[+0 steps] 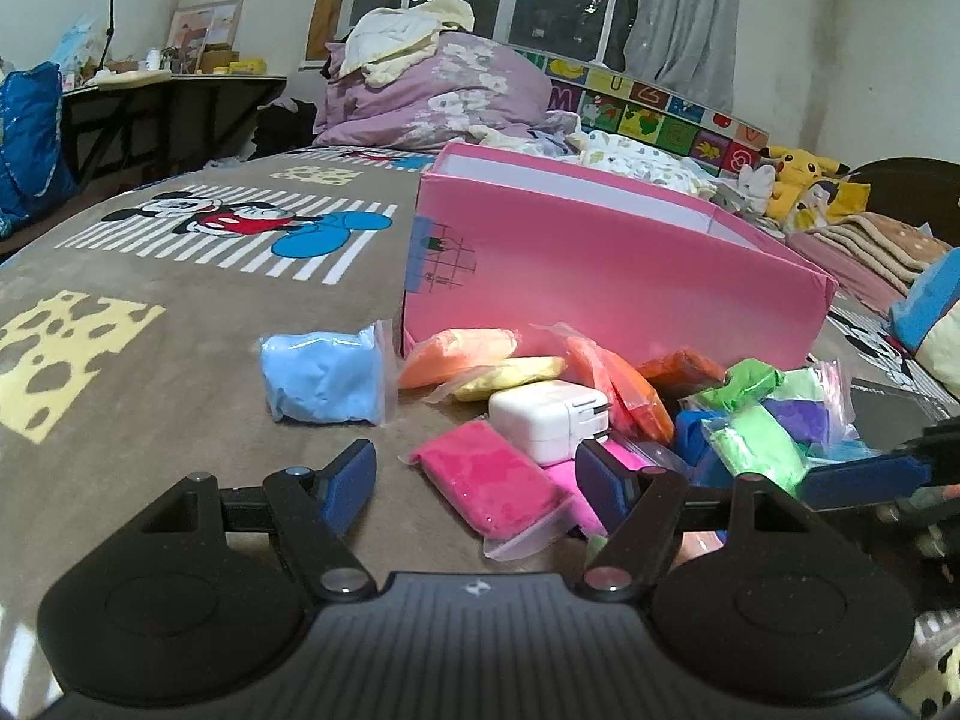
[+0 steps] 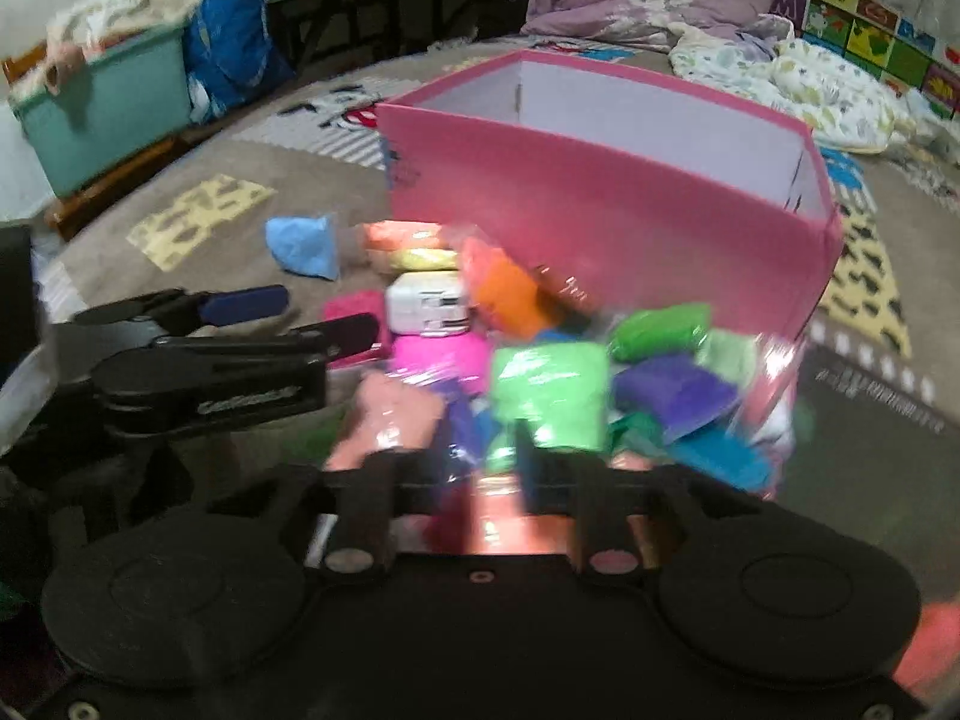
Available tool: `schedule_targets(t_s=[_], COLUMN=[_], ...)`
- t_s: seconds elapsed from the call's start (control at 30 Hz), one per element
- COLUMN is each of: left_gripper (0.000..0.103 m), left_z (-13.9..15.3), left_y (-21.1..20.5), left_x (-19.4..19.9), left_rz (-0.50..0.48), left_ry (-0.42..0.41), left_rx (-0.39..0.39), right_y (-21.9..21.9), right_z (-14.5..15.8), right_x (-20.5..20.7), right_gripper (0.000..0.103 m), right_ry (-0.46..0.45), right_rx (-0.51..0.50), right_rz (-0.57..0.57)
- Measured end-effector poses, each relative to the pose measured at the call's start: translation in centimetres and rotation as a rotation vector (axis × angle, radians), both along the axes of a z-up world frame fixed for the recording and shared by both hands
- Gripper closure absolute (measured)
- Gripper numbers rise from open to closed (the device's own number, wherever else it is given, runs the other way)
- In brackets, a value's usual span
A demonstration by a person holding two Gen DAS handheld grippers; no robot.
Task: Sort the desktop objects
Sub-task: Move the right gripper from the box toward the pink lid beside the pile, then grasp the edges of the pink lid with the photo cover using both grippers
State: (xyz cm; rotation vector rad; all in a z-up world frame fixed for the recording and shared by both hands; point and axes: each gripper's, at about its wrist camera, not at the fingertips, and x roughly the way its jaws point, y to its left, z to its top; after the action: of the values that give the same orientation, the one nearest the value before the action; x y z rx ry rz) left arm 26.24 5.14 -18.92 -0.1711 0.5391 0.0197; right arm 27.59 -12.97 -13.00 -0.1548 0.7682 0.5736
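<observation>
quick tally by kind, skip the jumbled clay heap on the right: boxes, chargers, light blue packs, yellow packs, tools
open pink cardboard box: 1
white plug-in charger block: 1
bagged light blue clay pack: 1
bagged yellow clay pack: 1
tools, left tool and right tool: 2
total: 6

Right wrist view is motion-smeared, so the right gripper (image 2: 480, 480) fingertips are lost against the clay packets (image 2: 546, 390) and I can't tell if they're pinching anything. The white charger (image 1: 549, 420) is partly hidden behind the left gripper's pad (image 1: 603, 489) (prongs barely visible).
</observation>
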Motion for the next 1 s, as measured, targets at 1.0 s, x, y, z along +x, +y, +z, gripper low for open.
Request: schedule_targets(t_s=[1.0], left_gripper=[0.03], left_z=[2.1], left_y=[-4.4], left_x=[-4.2], left_rz=[-0.006], left_ry=[0.081], left_rx=[0.168], right_y=[-6.6], right_z=[-1.0], right_x=[-8.6], right_gripper=[0.012], right_ry=[0.022], right_rx=[0.138], right_rz=[-0.353])
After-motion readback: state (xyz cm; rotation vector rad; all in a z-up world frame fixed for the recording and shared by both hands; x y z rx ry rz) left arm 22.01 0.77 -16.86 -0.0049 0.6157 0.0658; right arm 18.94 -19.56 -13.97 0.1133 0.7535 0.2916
